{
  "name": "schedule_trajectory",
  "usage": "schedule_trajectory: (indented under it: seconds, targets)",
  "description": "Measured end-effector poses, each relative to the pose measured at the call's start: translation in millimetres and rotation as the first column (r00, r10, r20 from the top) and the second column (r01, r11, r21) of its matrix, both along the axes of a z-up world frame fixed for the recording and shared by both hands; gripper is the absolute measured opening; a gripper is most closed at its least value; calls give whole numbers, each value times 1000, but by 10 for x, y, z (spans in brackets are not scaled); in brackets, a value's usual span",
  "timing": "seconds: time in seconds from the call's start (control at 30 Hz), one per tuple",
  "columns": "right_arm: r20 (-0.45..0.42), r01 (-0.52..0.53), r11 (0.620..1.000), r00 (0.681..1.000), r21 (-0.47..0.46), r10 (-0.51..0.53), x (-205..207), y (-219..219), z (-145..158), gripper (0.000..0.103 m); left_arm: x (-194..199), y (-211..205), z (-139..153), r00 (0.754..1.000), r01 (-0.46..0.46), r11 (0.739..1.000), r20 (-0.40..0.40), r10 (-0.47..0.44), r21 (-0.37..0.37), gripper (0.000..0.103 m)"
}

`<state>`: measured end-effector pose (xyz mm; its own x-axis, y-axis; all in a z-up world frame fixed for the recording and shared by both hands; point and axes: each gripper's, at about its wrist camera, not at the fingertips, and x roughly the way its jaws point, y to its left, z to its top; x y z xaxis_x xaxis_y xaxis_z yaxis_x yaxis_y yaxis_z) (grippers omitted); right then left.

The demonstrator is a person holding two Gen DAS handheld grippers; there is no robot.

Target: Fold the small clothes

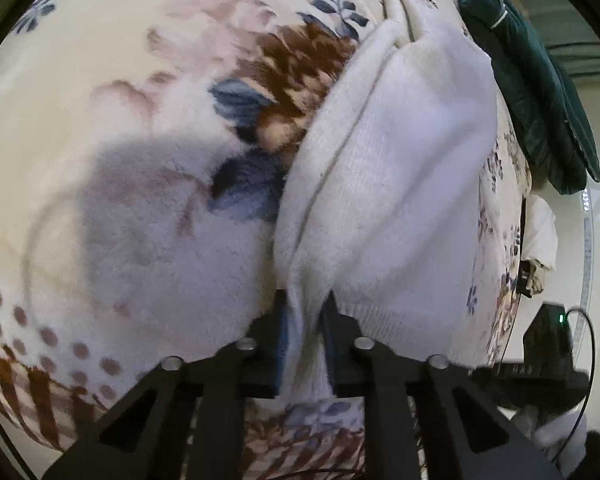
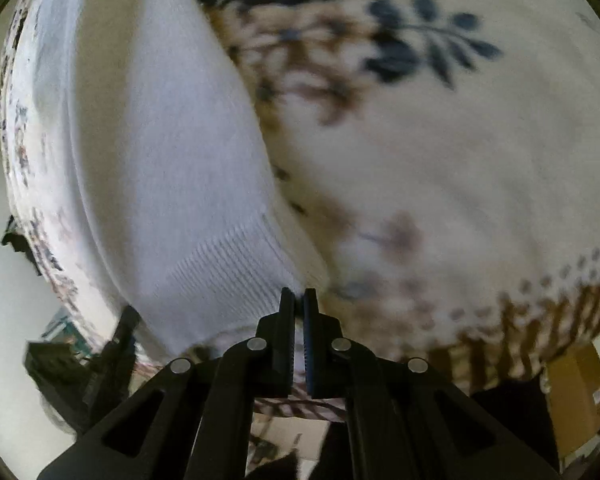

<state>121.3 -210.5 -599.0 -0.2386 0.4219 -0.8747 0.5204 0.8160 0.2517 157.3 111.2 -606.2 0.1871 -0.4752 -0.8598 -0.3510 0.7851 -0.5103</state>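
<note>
While it drapes the blanket (image 1: pixel 120 184), both grippers pinch the sweater (image 1: pixel 400 184).

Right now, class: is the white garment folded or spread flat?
Partly folded: the white garment shows a long crease with layers overlapping, and both grippers, left and right, pinch its hem.

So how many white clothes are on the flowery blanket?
1 that I can see: a white knit garment lying on the flowery blanket, its near edge pinched by the left gripper and its ribbed hem by the right gripper. More may lie out of view.
</note>
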Motion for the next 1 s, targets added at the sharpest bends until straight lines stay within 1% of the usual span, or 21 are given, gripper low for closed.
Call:
schedule_trajectory:
  seconds: [0.03,0.17,0.27,0.3,0.33,0.37,0.4,0.43,0.47,0.5,0.53,0.57,0.6,0.67,0.7,0.73,0.8,0.9,0.93,0.97,1.0]
  targets:
    - [0,-8,1000,1000,-9,8,-34,-6,12,3,-2,5,19,1000,0,1000,2,0,0,10]
    - [-13,-60,998,998,-14,59,-223,43,11,2,-33,75,117,1000,-8,999,15,8,37,9]
    - [-19,-102,995,995,-21,102,-230,274,-50,2,-65,143,-7,1000,-20,999,-23,21,45,9]
    - [-24,-113,993,993,-20,112,-232,347,-100,2,-78,173,-55,999,-32,999,-34,33,23,9]
    - [-20,-144,989,989,-15,144,-198,445,-129,2,-75,190,-73,999,-36,999,-42,35,-10,11]
    - [-16,-211,977,977,-16,211,-155,545,-156,3,-60,208,-40,998,-33,999,-47,32,-20,14]
    - [-21,-287,957,958,-39,287,-102,627,-152,4,-41,221,25,998,-19,1000,-53,19,-7,20]
    - [-22,-317,948,948,-36,316,-55,661,-132,9,-22,228,89,999,-6,1000,-54,6,4,25]
    - [-26,-319,948,947,8,319,-8,665,-90,15,4,239,179,999,7,1000,-45,-6,18,35]
    - [-25,-303,952,952,43,304,24,648,-58,21,54,267,311,1000,18,999,-16,-17,31,46]
    - [-25,-269,960,962,82,272,75,595,1,29,102,297,397,1000,24,999,10,-24,29,51]
    - [-17,-244,965,969,94,247,133,523,52,50,172,326,470,999,25,999,33,-26,28,60]
    - [-2,-224,969,974,101,225,190,471,107,60,325,359,554,998,22,1000,67,-23,22,61]
    - [42,-187,977,982,103,184,408,353,247,60,615,397,589,994,15,1000,113,-14,-7,61]
    - [64,-180,978,983,103,174,519,323,296,60,874,404,608,989,12,999,147,-7,-30,61]
    - [94,-169,981,983,96,160,659,289,352,60,1069,378,608,986,14,999,169,-7,-36,61]
    - [154,-147,987,979,68,135,985,195,415,60,1623,324,589,973,37,999,228,-27,-37,61]
    - [300,-86,996,950,-14,86,1627,17,502,60,2321,211,509,961,63,997,272,-49,-40,61]
    - [327,-68,997,942,-28,74,1771,-24,509,60,2562,162,456,960,74,997,275,-60,-38,61]
    - [372,-23,999,927,-42,37,2029,-98,511,60,2762,137,396,960,84,995,272,-69,-43,61]
    - [397,1,999,918,-43,16,2199,-150,511,60,3005,87,306,963,92,995,258,-80,-33,61]
